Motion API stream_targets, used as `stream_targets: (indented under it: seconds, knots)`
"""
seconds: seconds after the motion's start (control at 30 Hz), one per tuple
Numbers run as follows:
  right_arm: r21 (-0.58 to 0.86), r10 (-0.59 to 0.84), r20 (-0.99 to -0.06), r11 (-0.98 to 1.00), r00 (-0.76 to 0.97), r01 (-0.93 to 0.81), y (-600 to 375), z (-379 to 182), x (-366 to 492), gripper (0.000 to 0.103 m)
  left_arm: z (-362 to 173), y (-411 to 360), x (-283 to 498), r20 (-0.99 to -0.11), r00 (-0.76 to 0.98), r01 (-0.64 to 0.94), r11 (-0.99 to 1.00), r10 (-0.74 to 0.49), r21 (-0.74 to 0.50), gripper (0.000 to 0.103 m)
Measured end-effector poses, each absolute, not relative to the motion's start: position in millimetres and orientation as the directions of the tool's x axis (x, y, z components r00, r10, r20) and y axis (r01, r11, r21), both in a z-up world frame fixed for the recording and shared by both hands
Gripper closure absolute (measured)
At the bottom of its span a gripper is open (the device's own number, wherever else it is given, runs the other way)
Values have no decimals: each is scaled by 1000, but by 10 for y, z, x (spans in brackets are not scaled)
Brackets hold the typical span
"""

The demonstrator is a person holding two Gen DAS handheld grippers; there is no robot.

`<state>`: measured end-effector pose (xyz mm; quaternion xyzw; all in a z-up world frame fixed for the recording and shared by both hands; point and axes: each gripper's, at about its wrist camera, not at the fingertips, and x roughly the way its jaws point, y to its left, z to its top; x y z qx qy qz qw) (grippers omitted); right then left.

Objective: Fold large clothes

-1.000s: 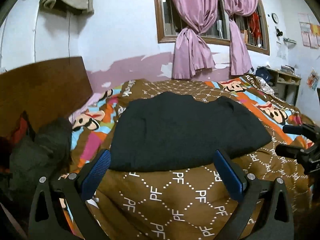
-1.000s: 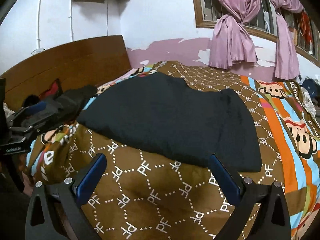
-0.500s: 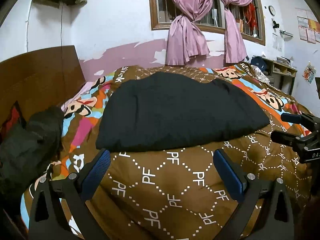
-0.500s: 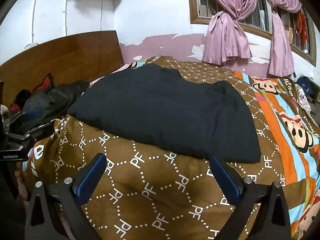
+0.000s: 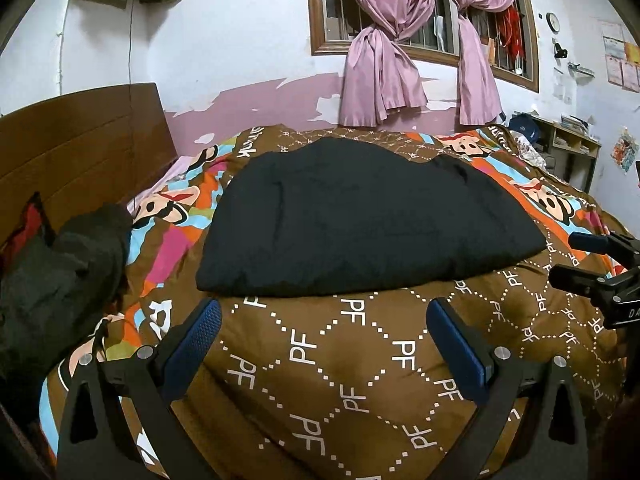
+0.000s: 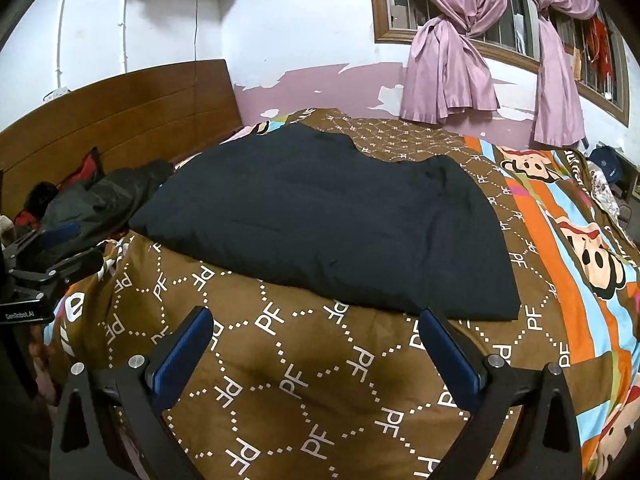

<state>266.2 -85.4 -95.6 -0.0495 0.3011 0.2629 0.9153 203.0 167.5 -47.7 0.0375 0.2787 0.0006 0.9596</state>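
Observation:
A large black garment point(image 5: 368, 220) lies folded flat on the brown "PF" patterned bedspread point(image 5: 360, 360); it also shows in the right wrist view point(image 6: 340, 224). My left gripper point(image 5: 324, 316) is open and empty, held above the bedspread short of the garment's near edge. My right gripper point(image 6: 316, 324) is open and empty, its right finger tip near the garment's near right corner. The right gripper also shows at the right edge of the left wrist view point(image 5: 600, 268), and the left gripper shows at the left edge of the right wrist view point(image 6: 48, 264).
A heap of dark clothes point(image 5: 56, 272) lies at the left by the wooden headboard point(image 5: 80, 148). Pink curtains point(image 5: 384, 72) hang at the window behind the bed. A shelf unit point(image 5: 568, 148) stands at the far right.
Both grippers have pulled back and risen from the garment, which now sits farther away. Both stay open.

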Motion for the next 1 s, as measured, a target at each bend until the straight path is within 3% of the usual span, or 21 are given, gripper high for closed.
stream_targets:
  seconds: [1.0]
  knots:
    - [60,455,-573,853,682,-519,-857,-947,2664,0,-491,1661,2019,-535,845,33,996,14,78,3]
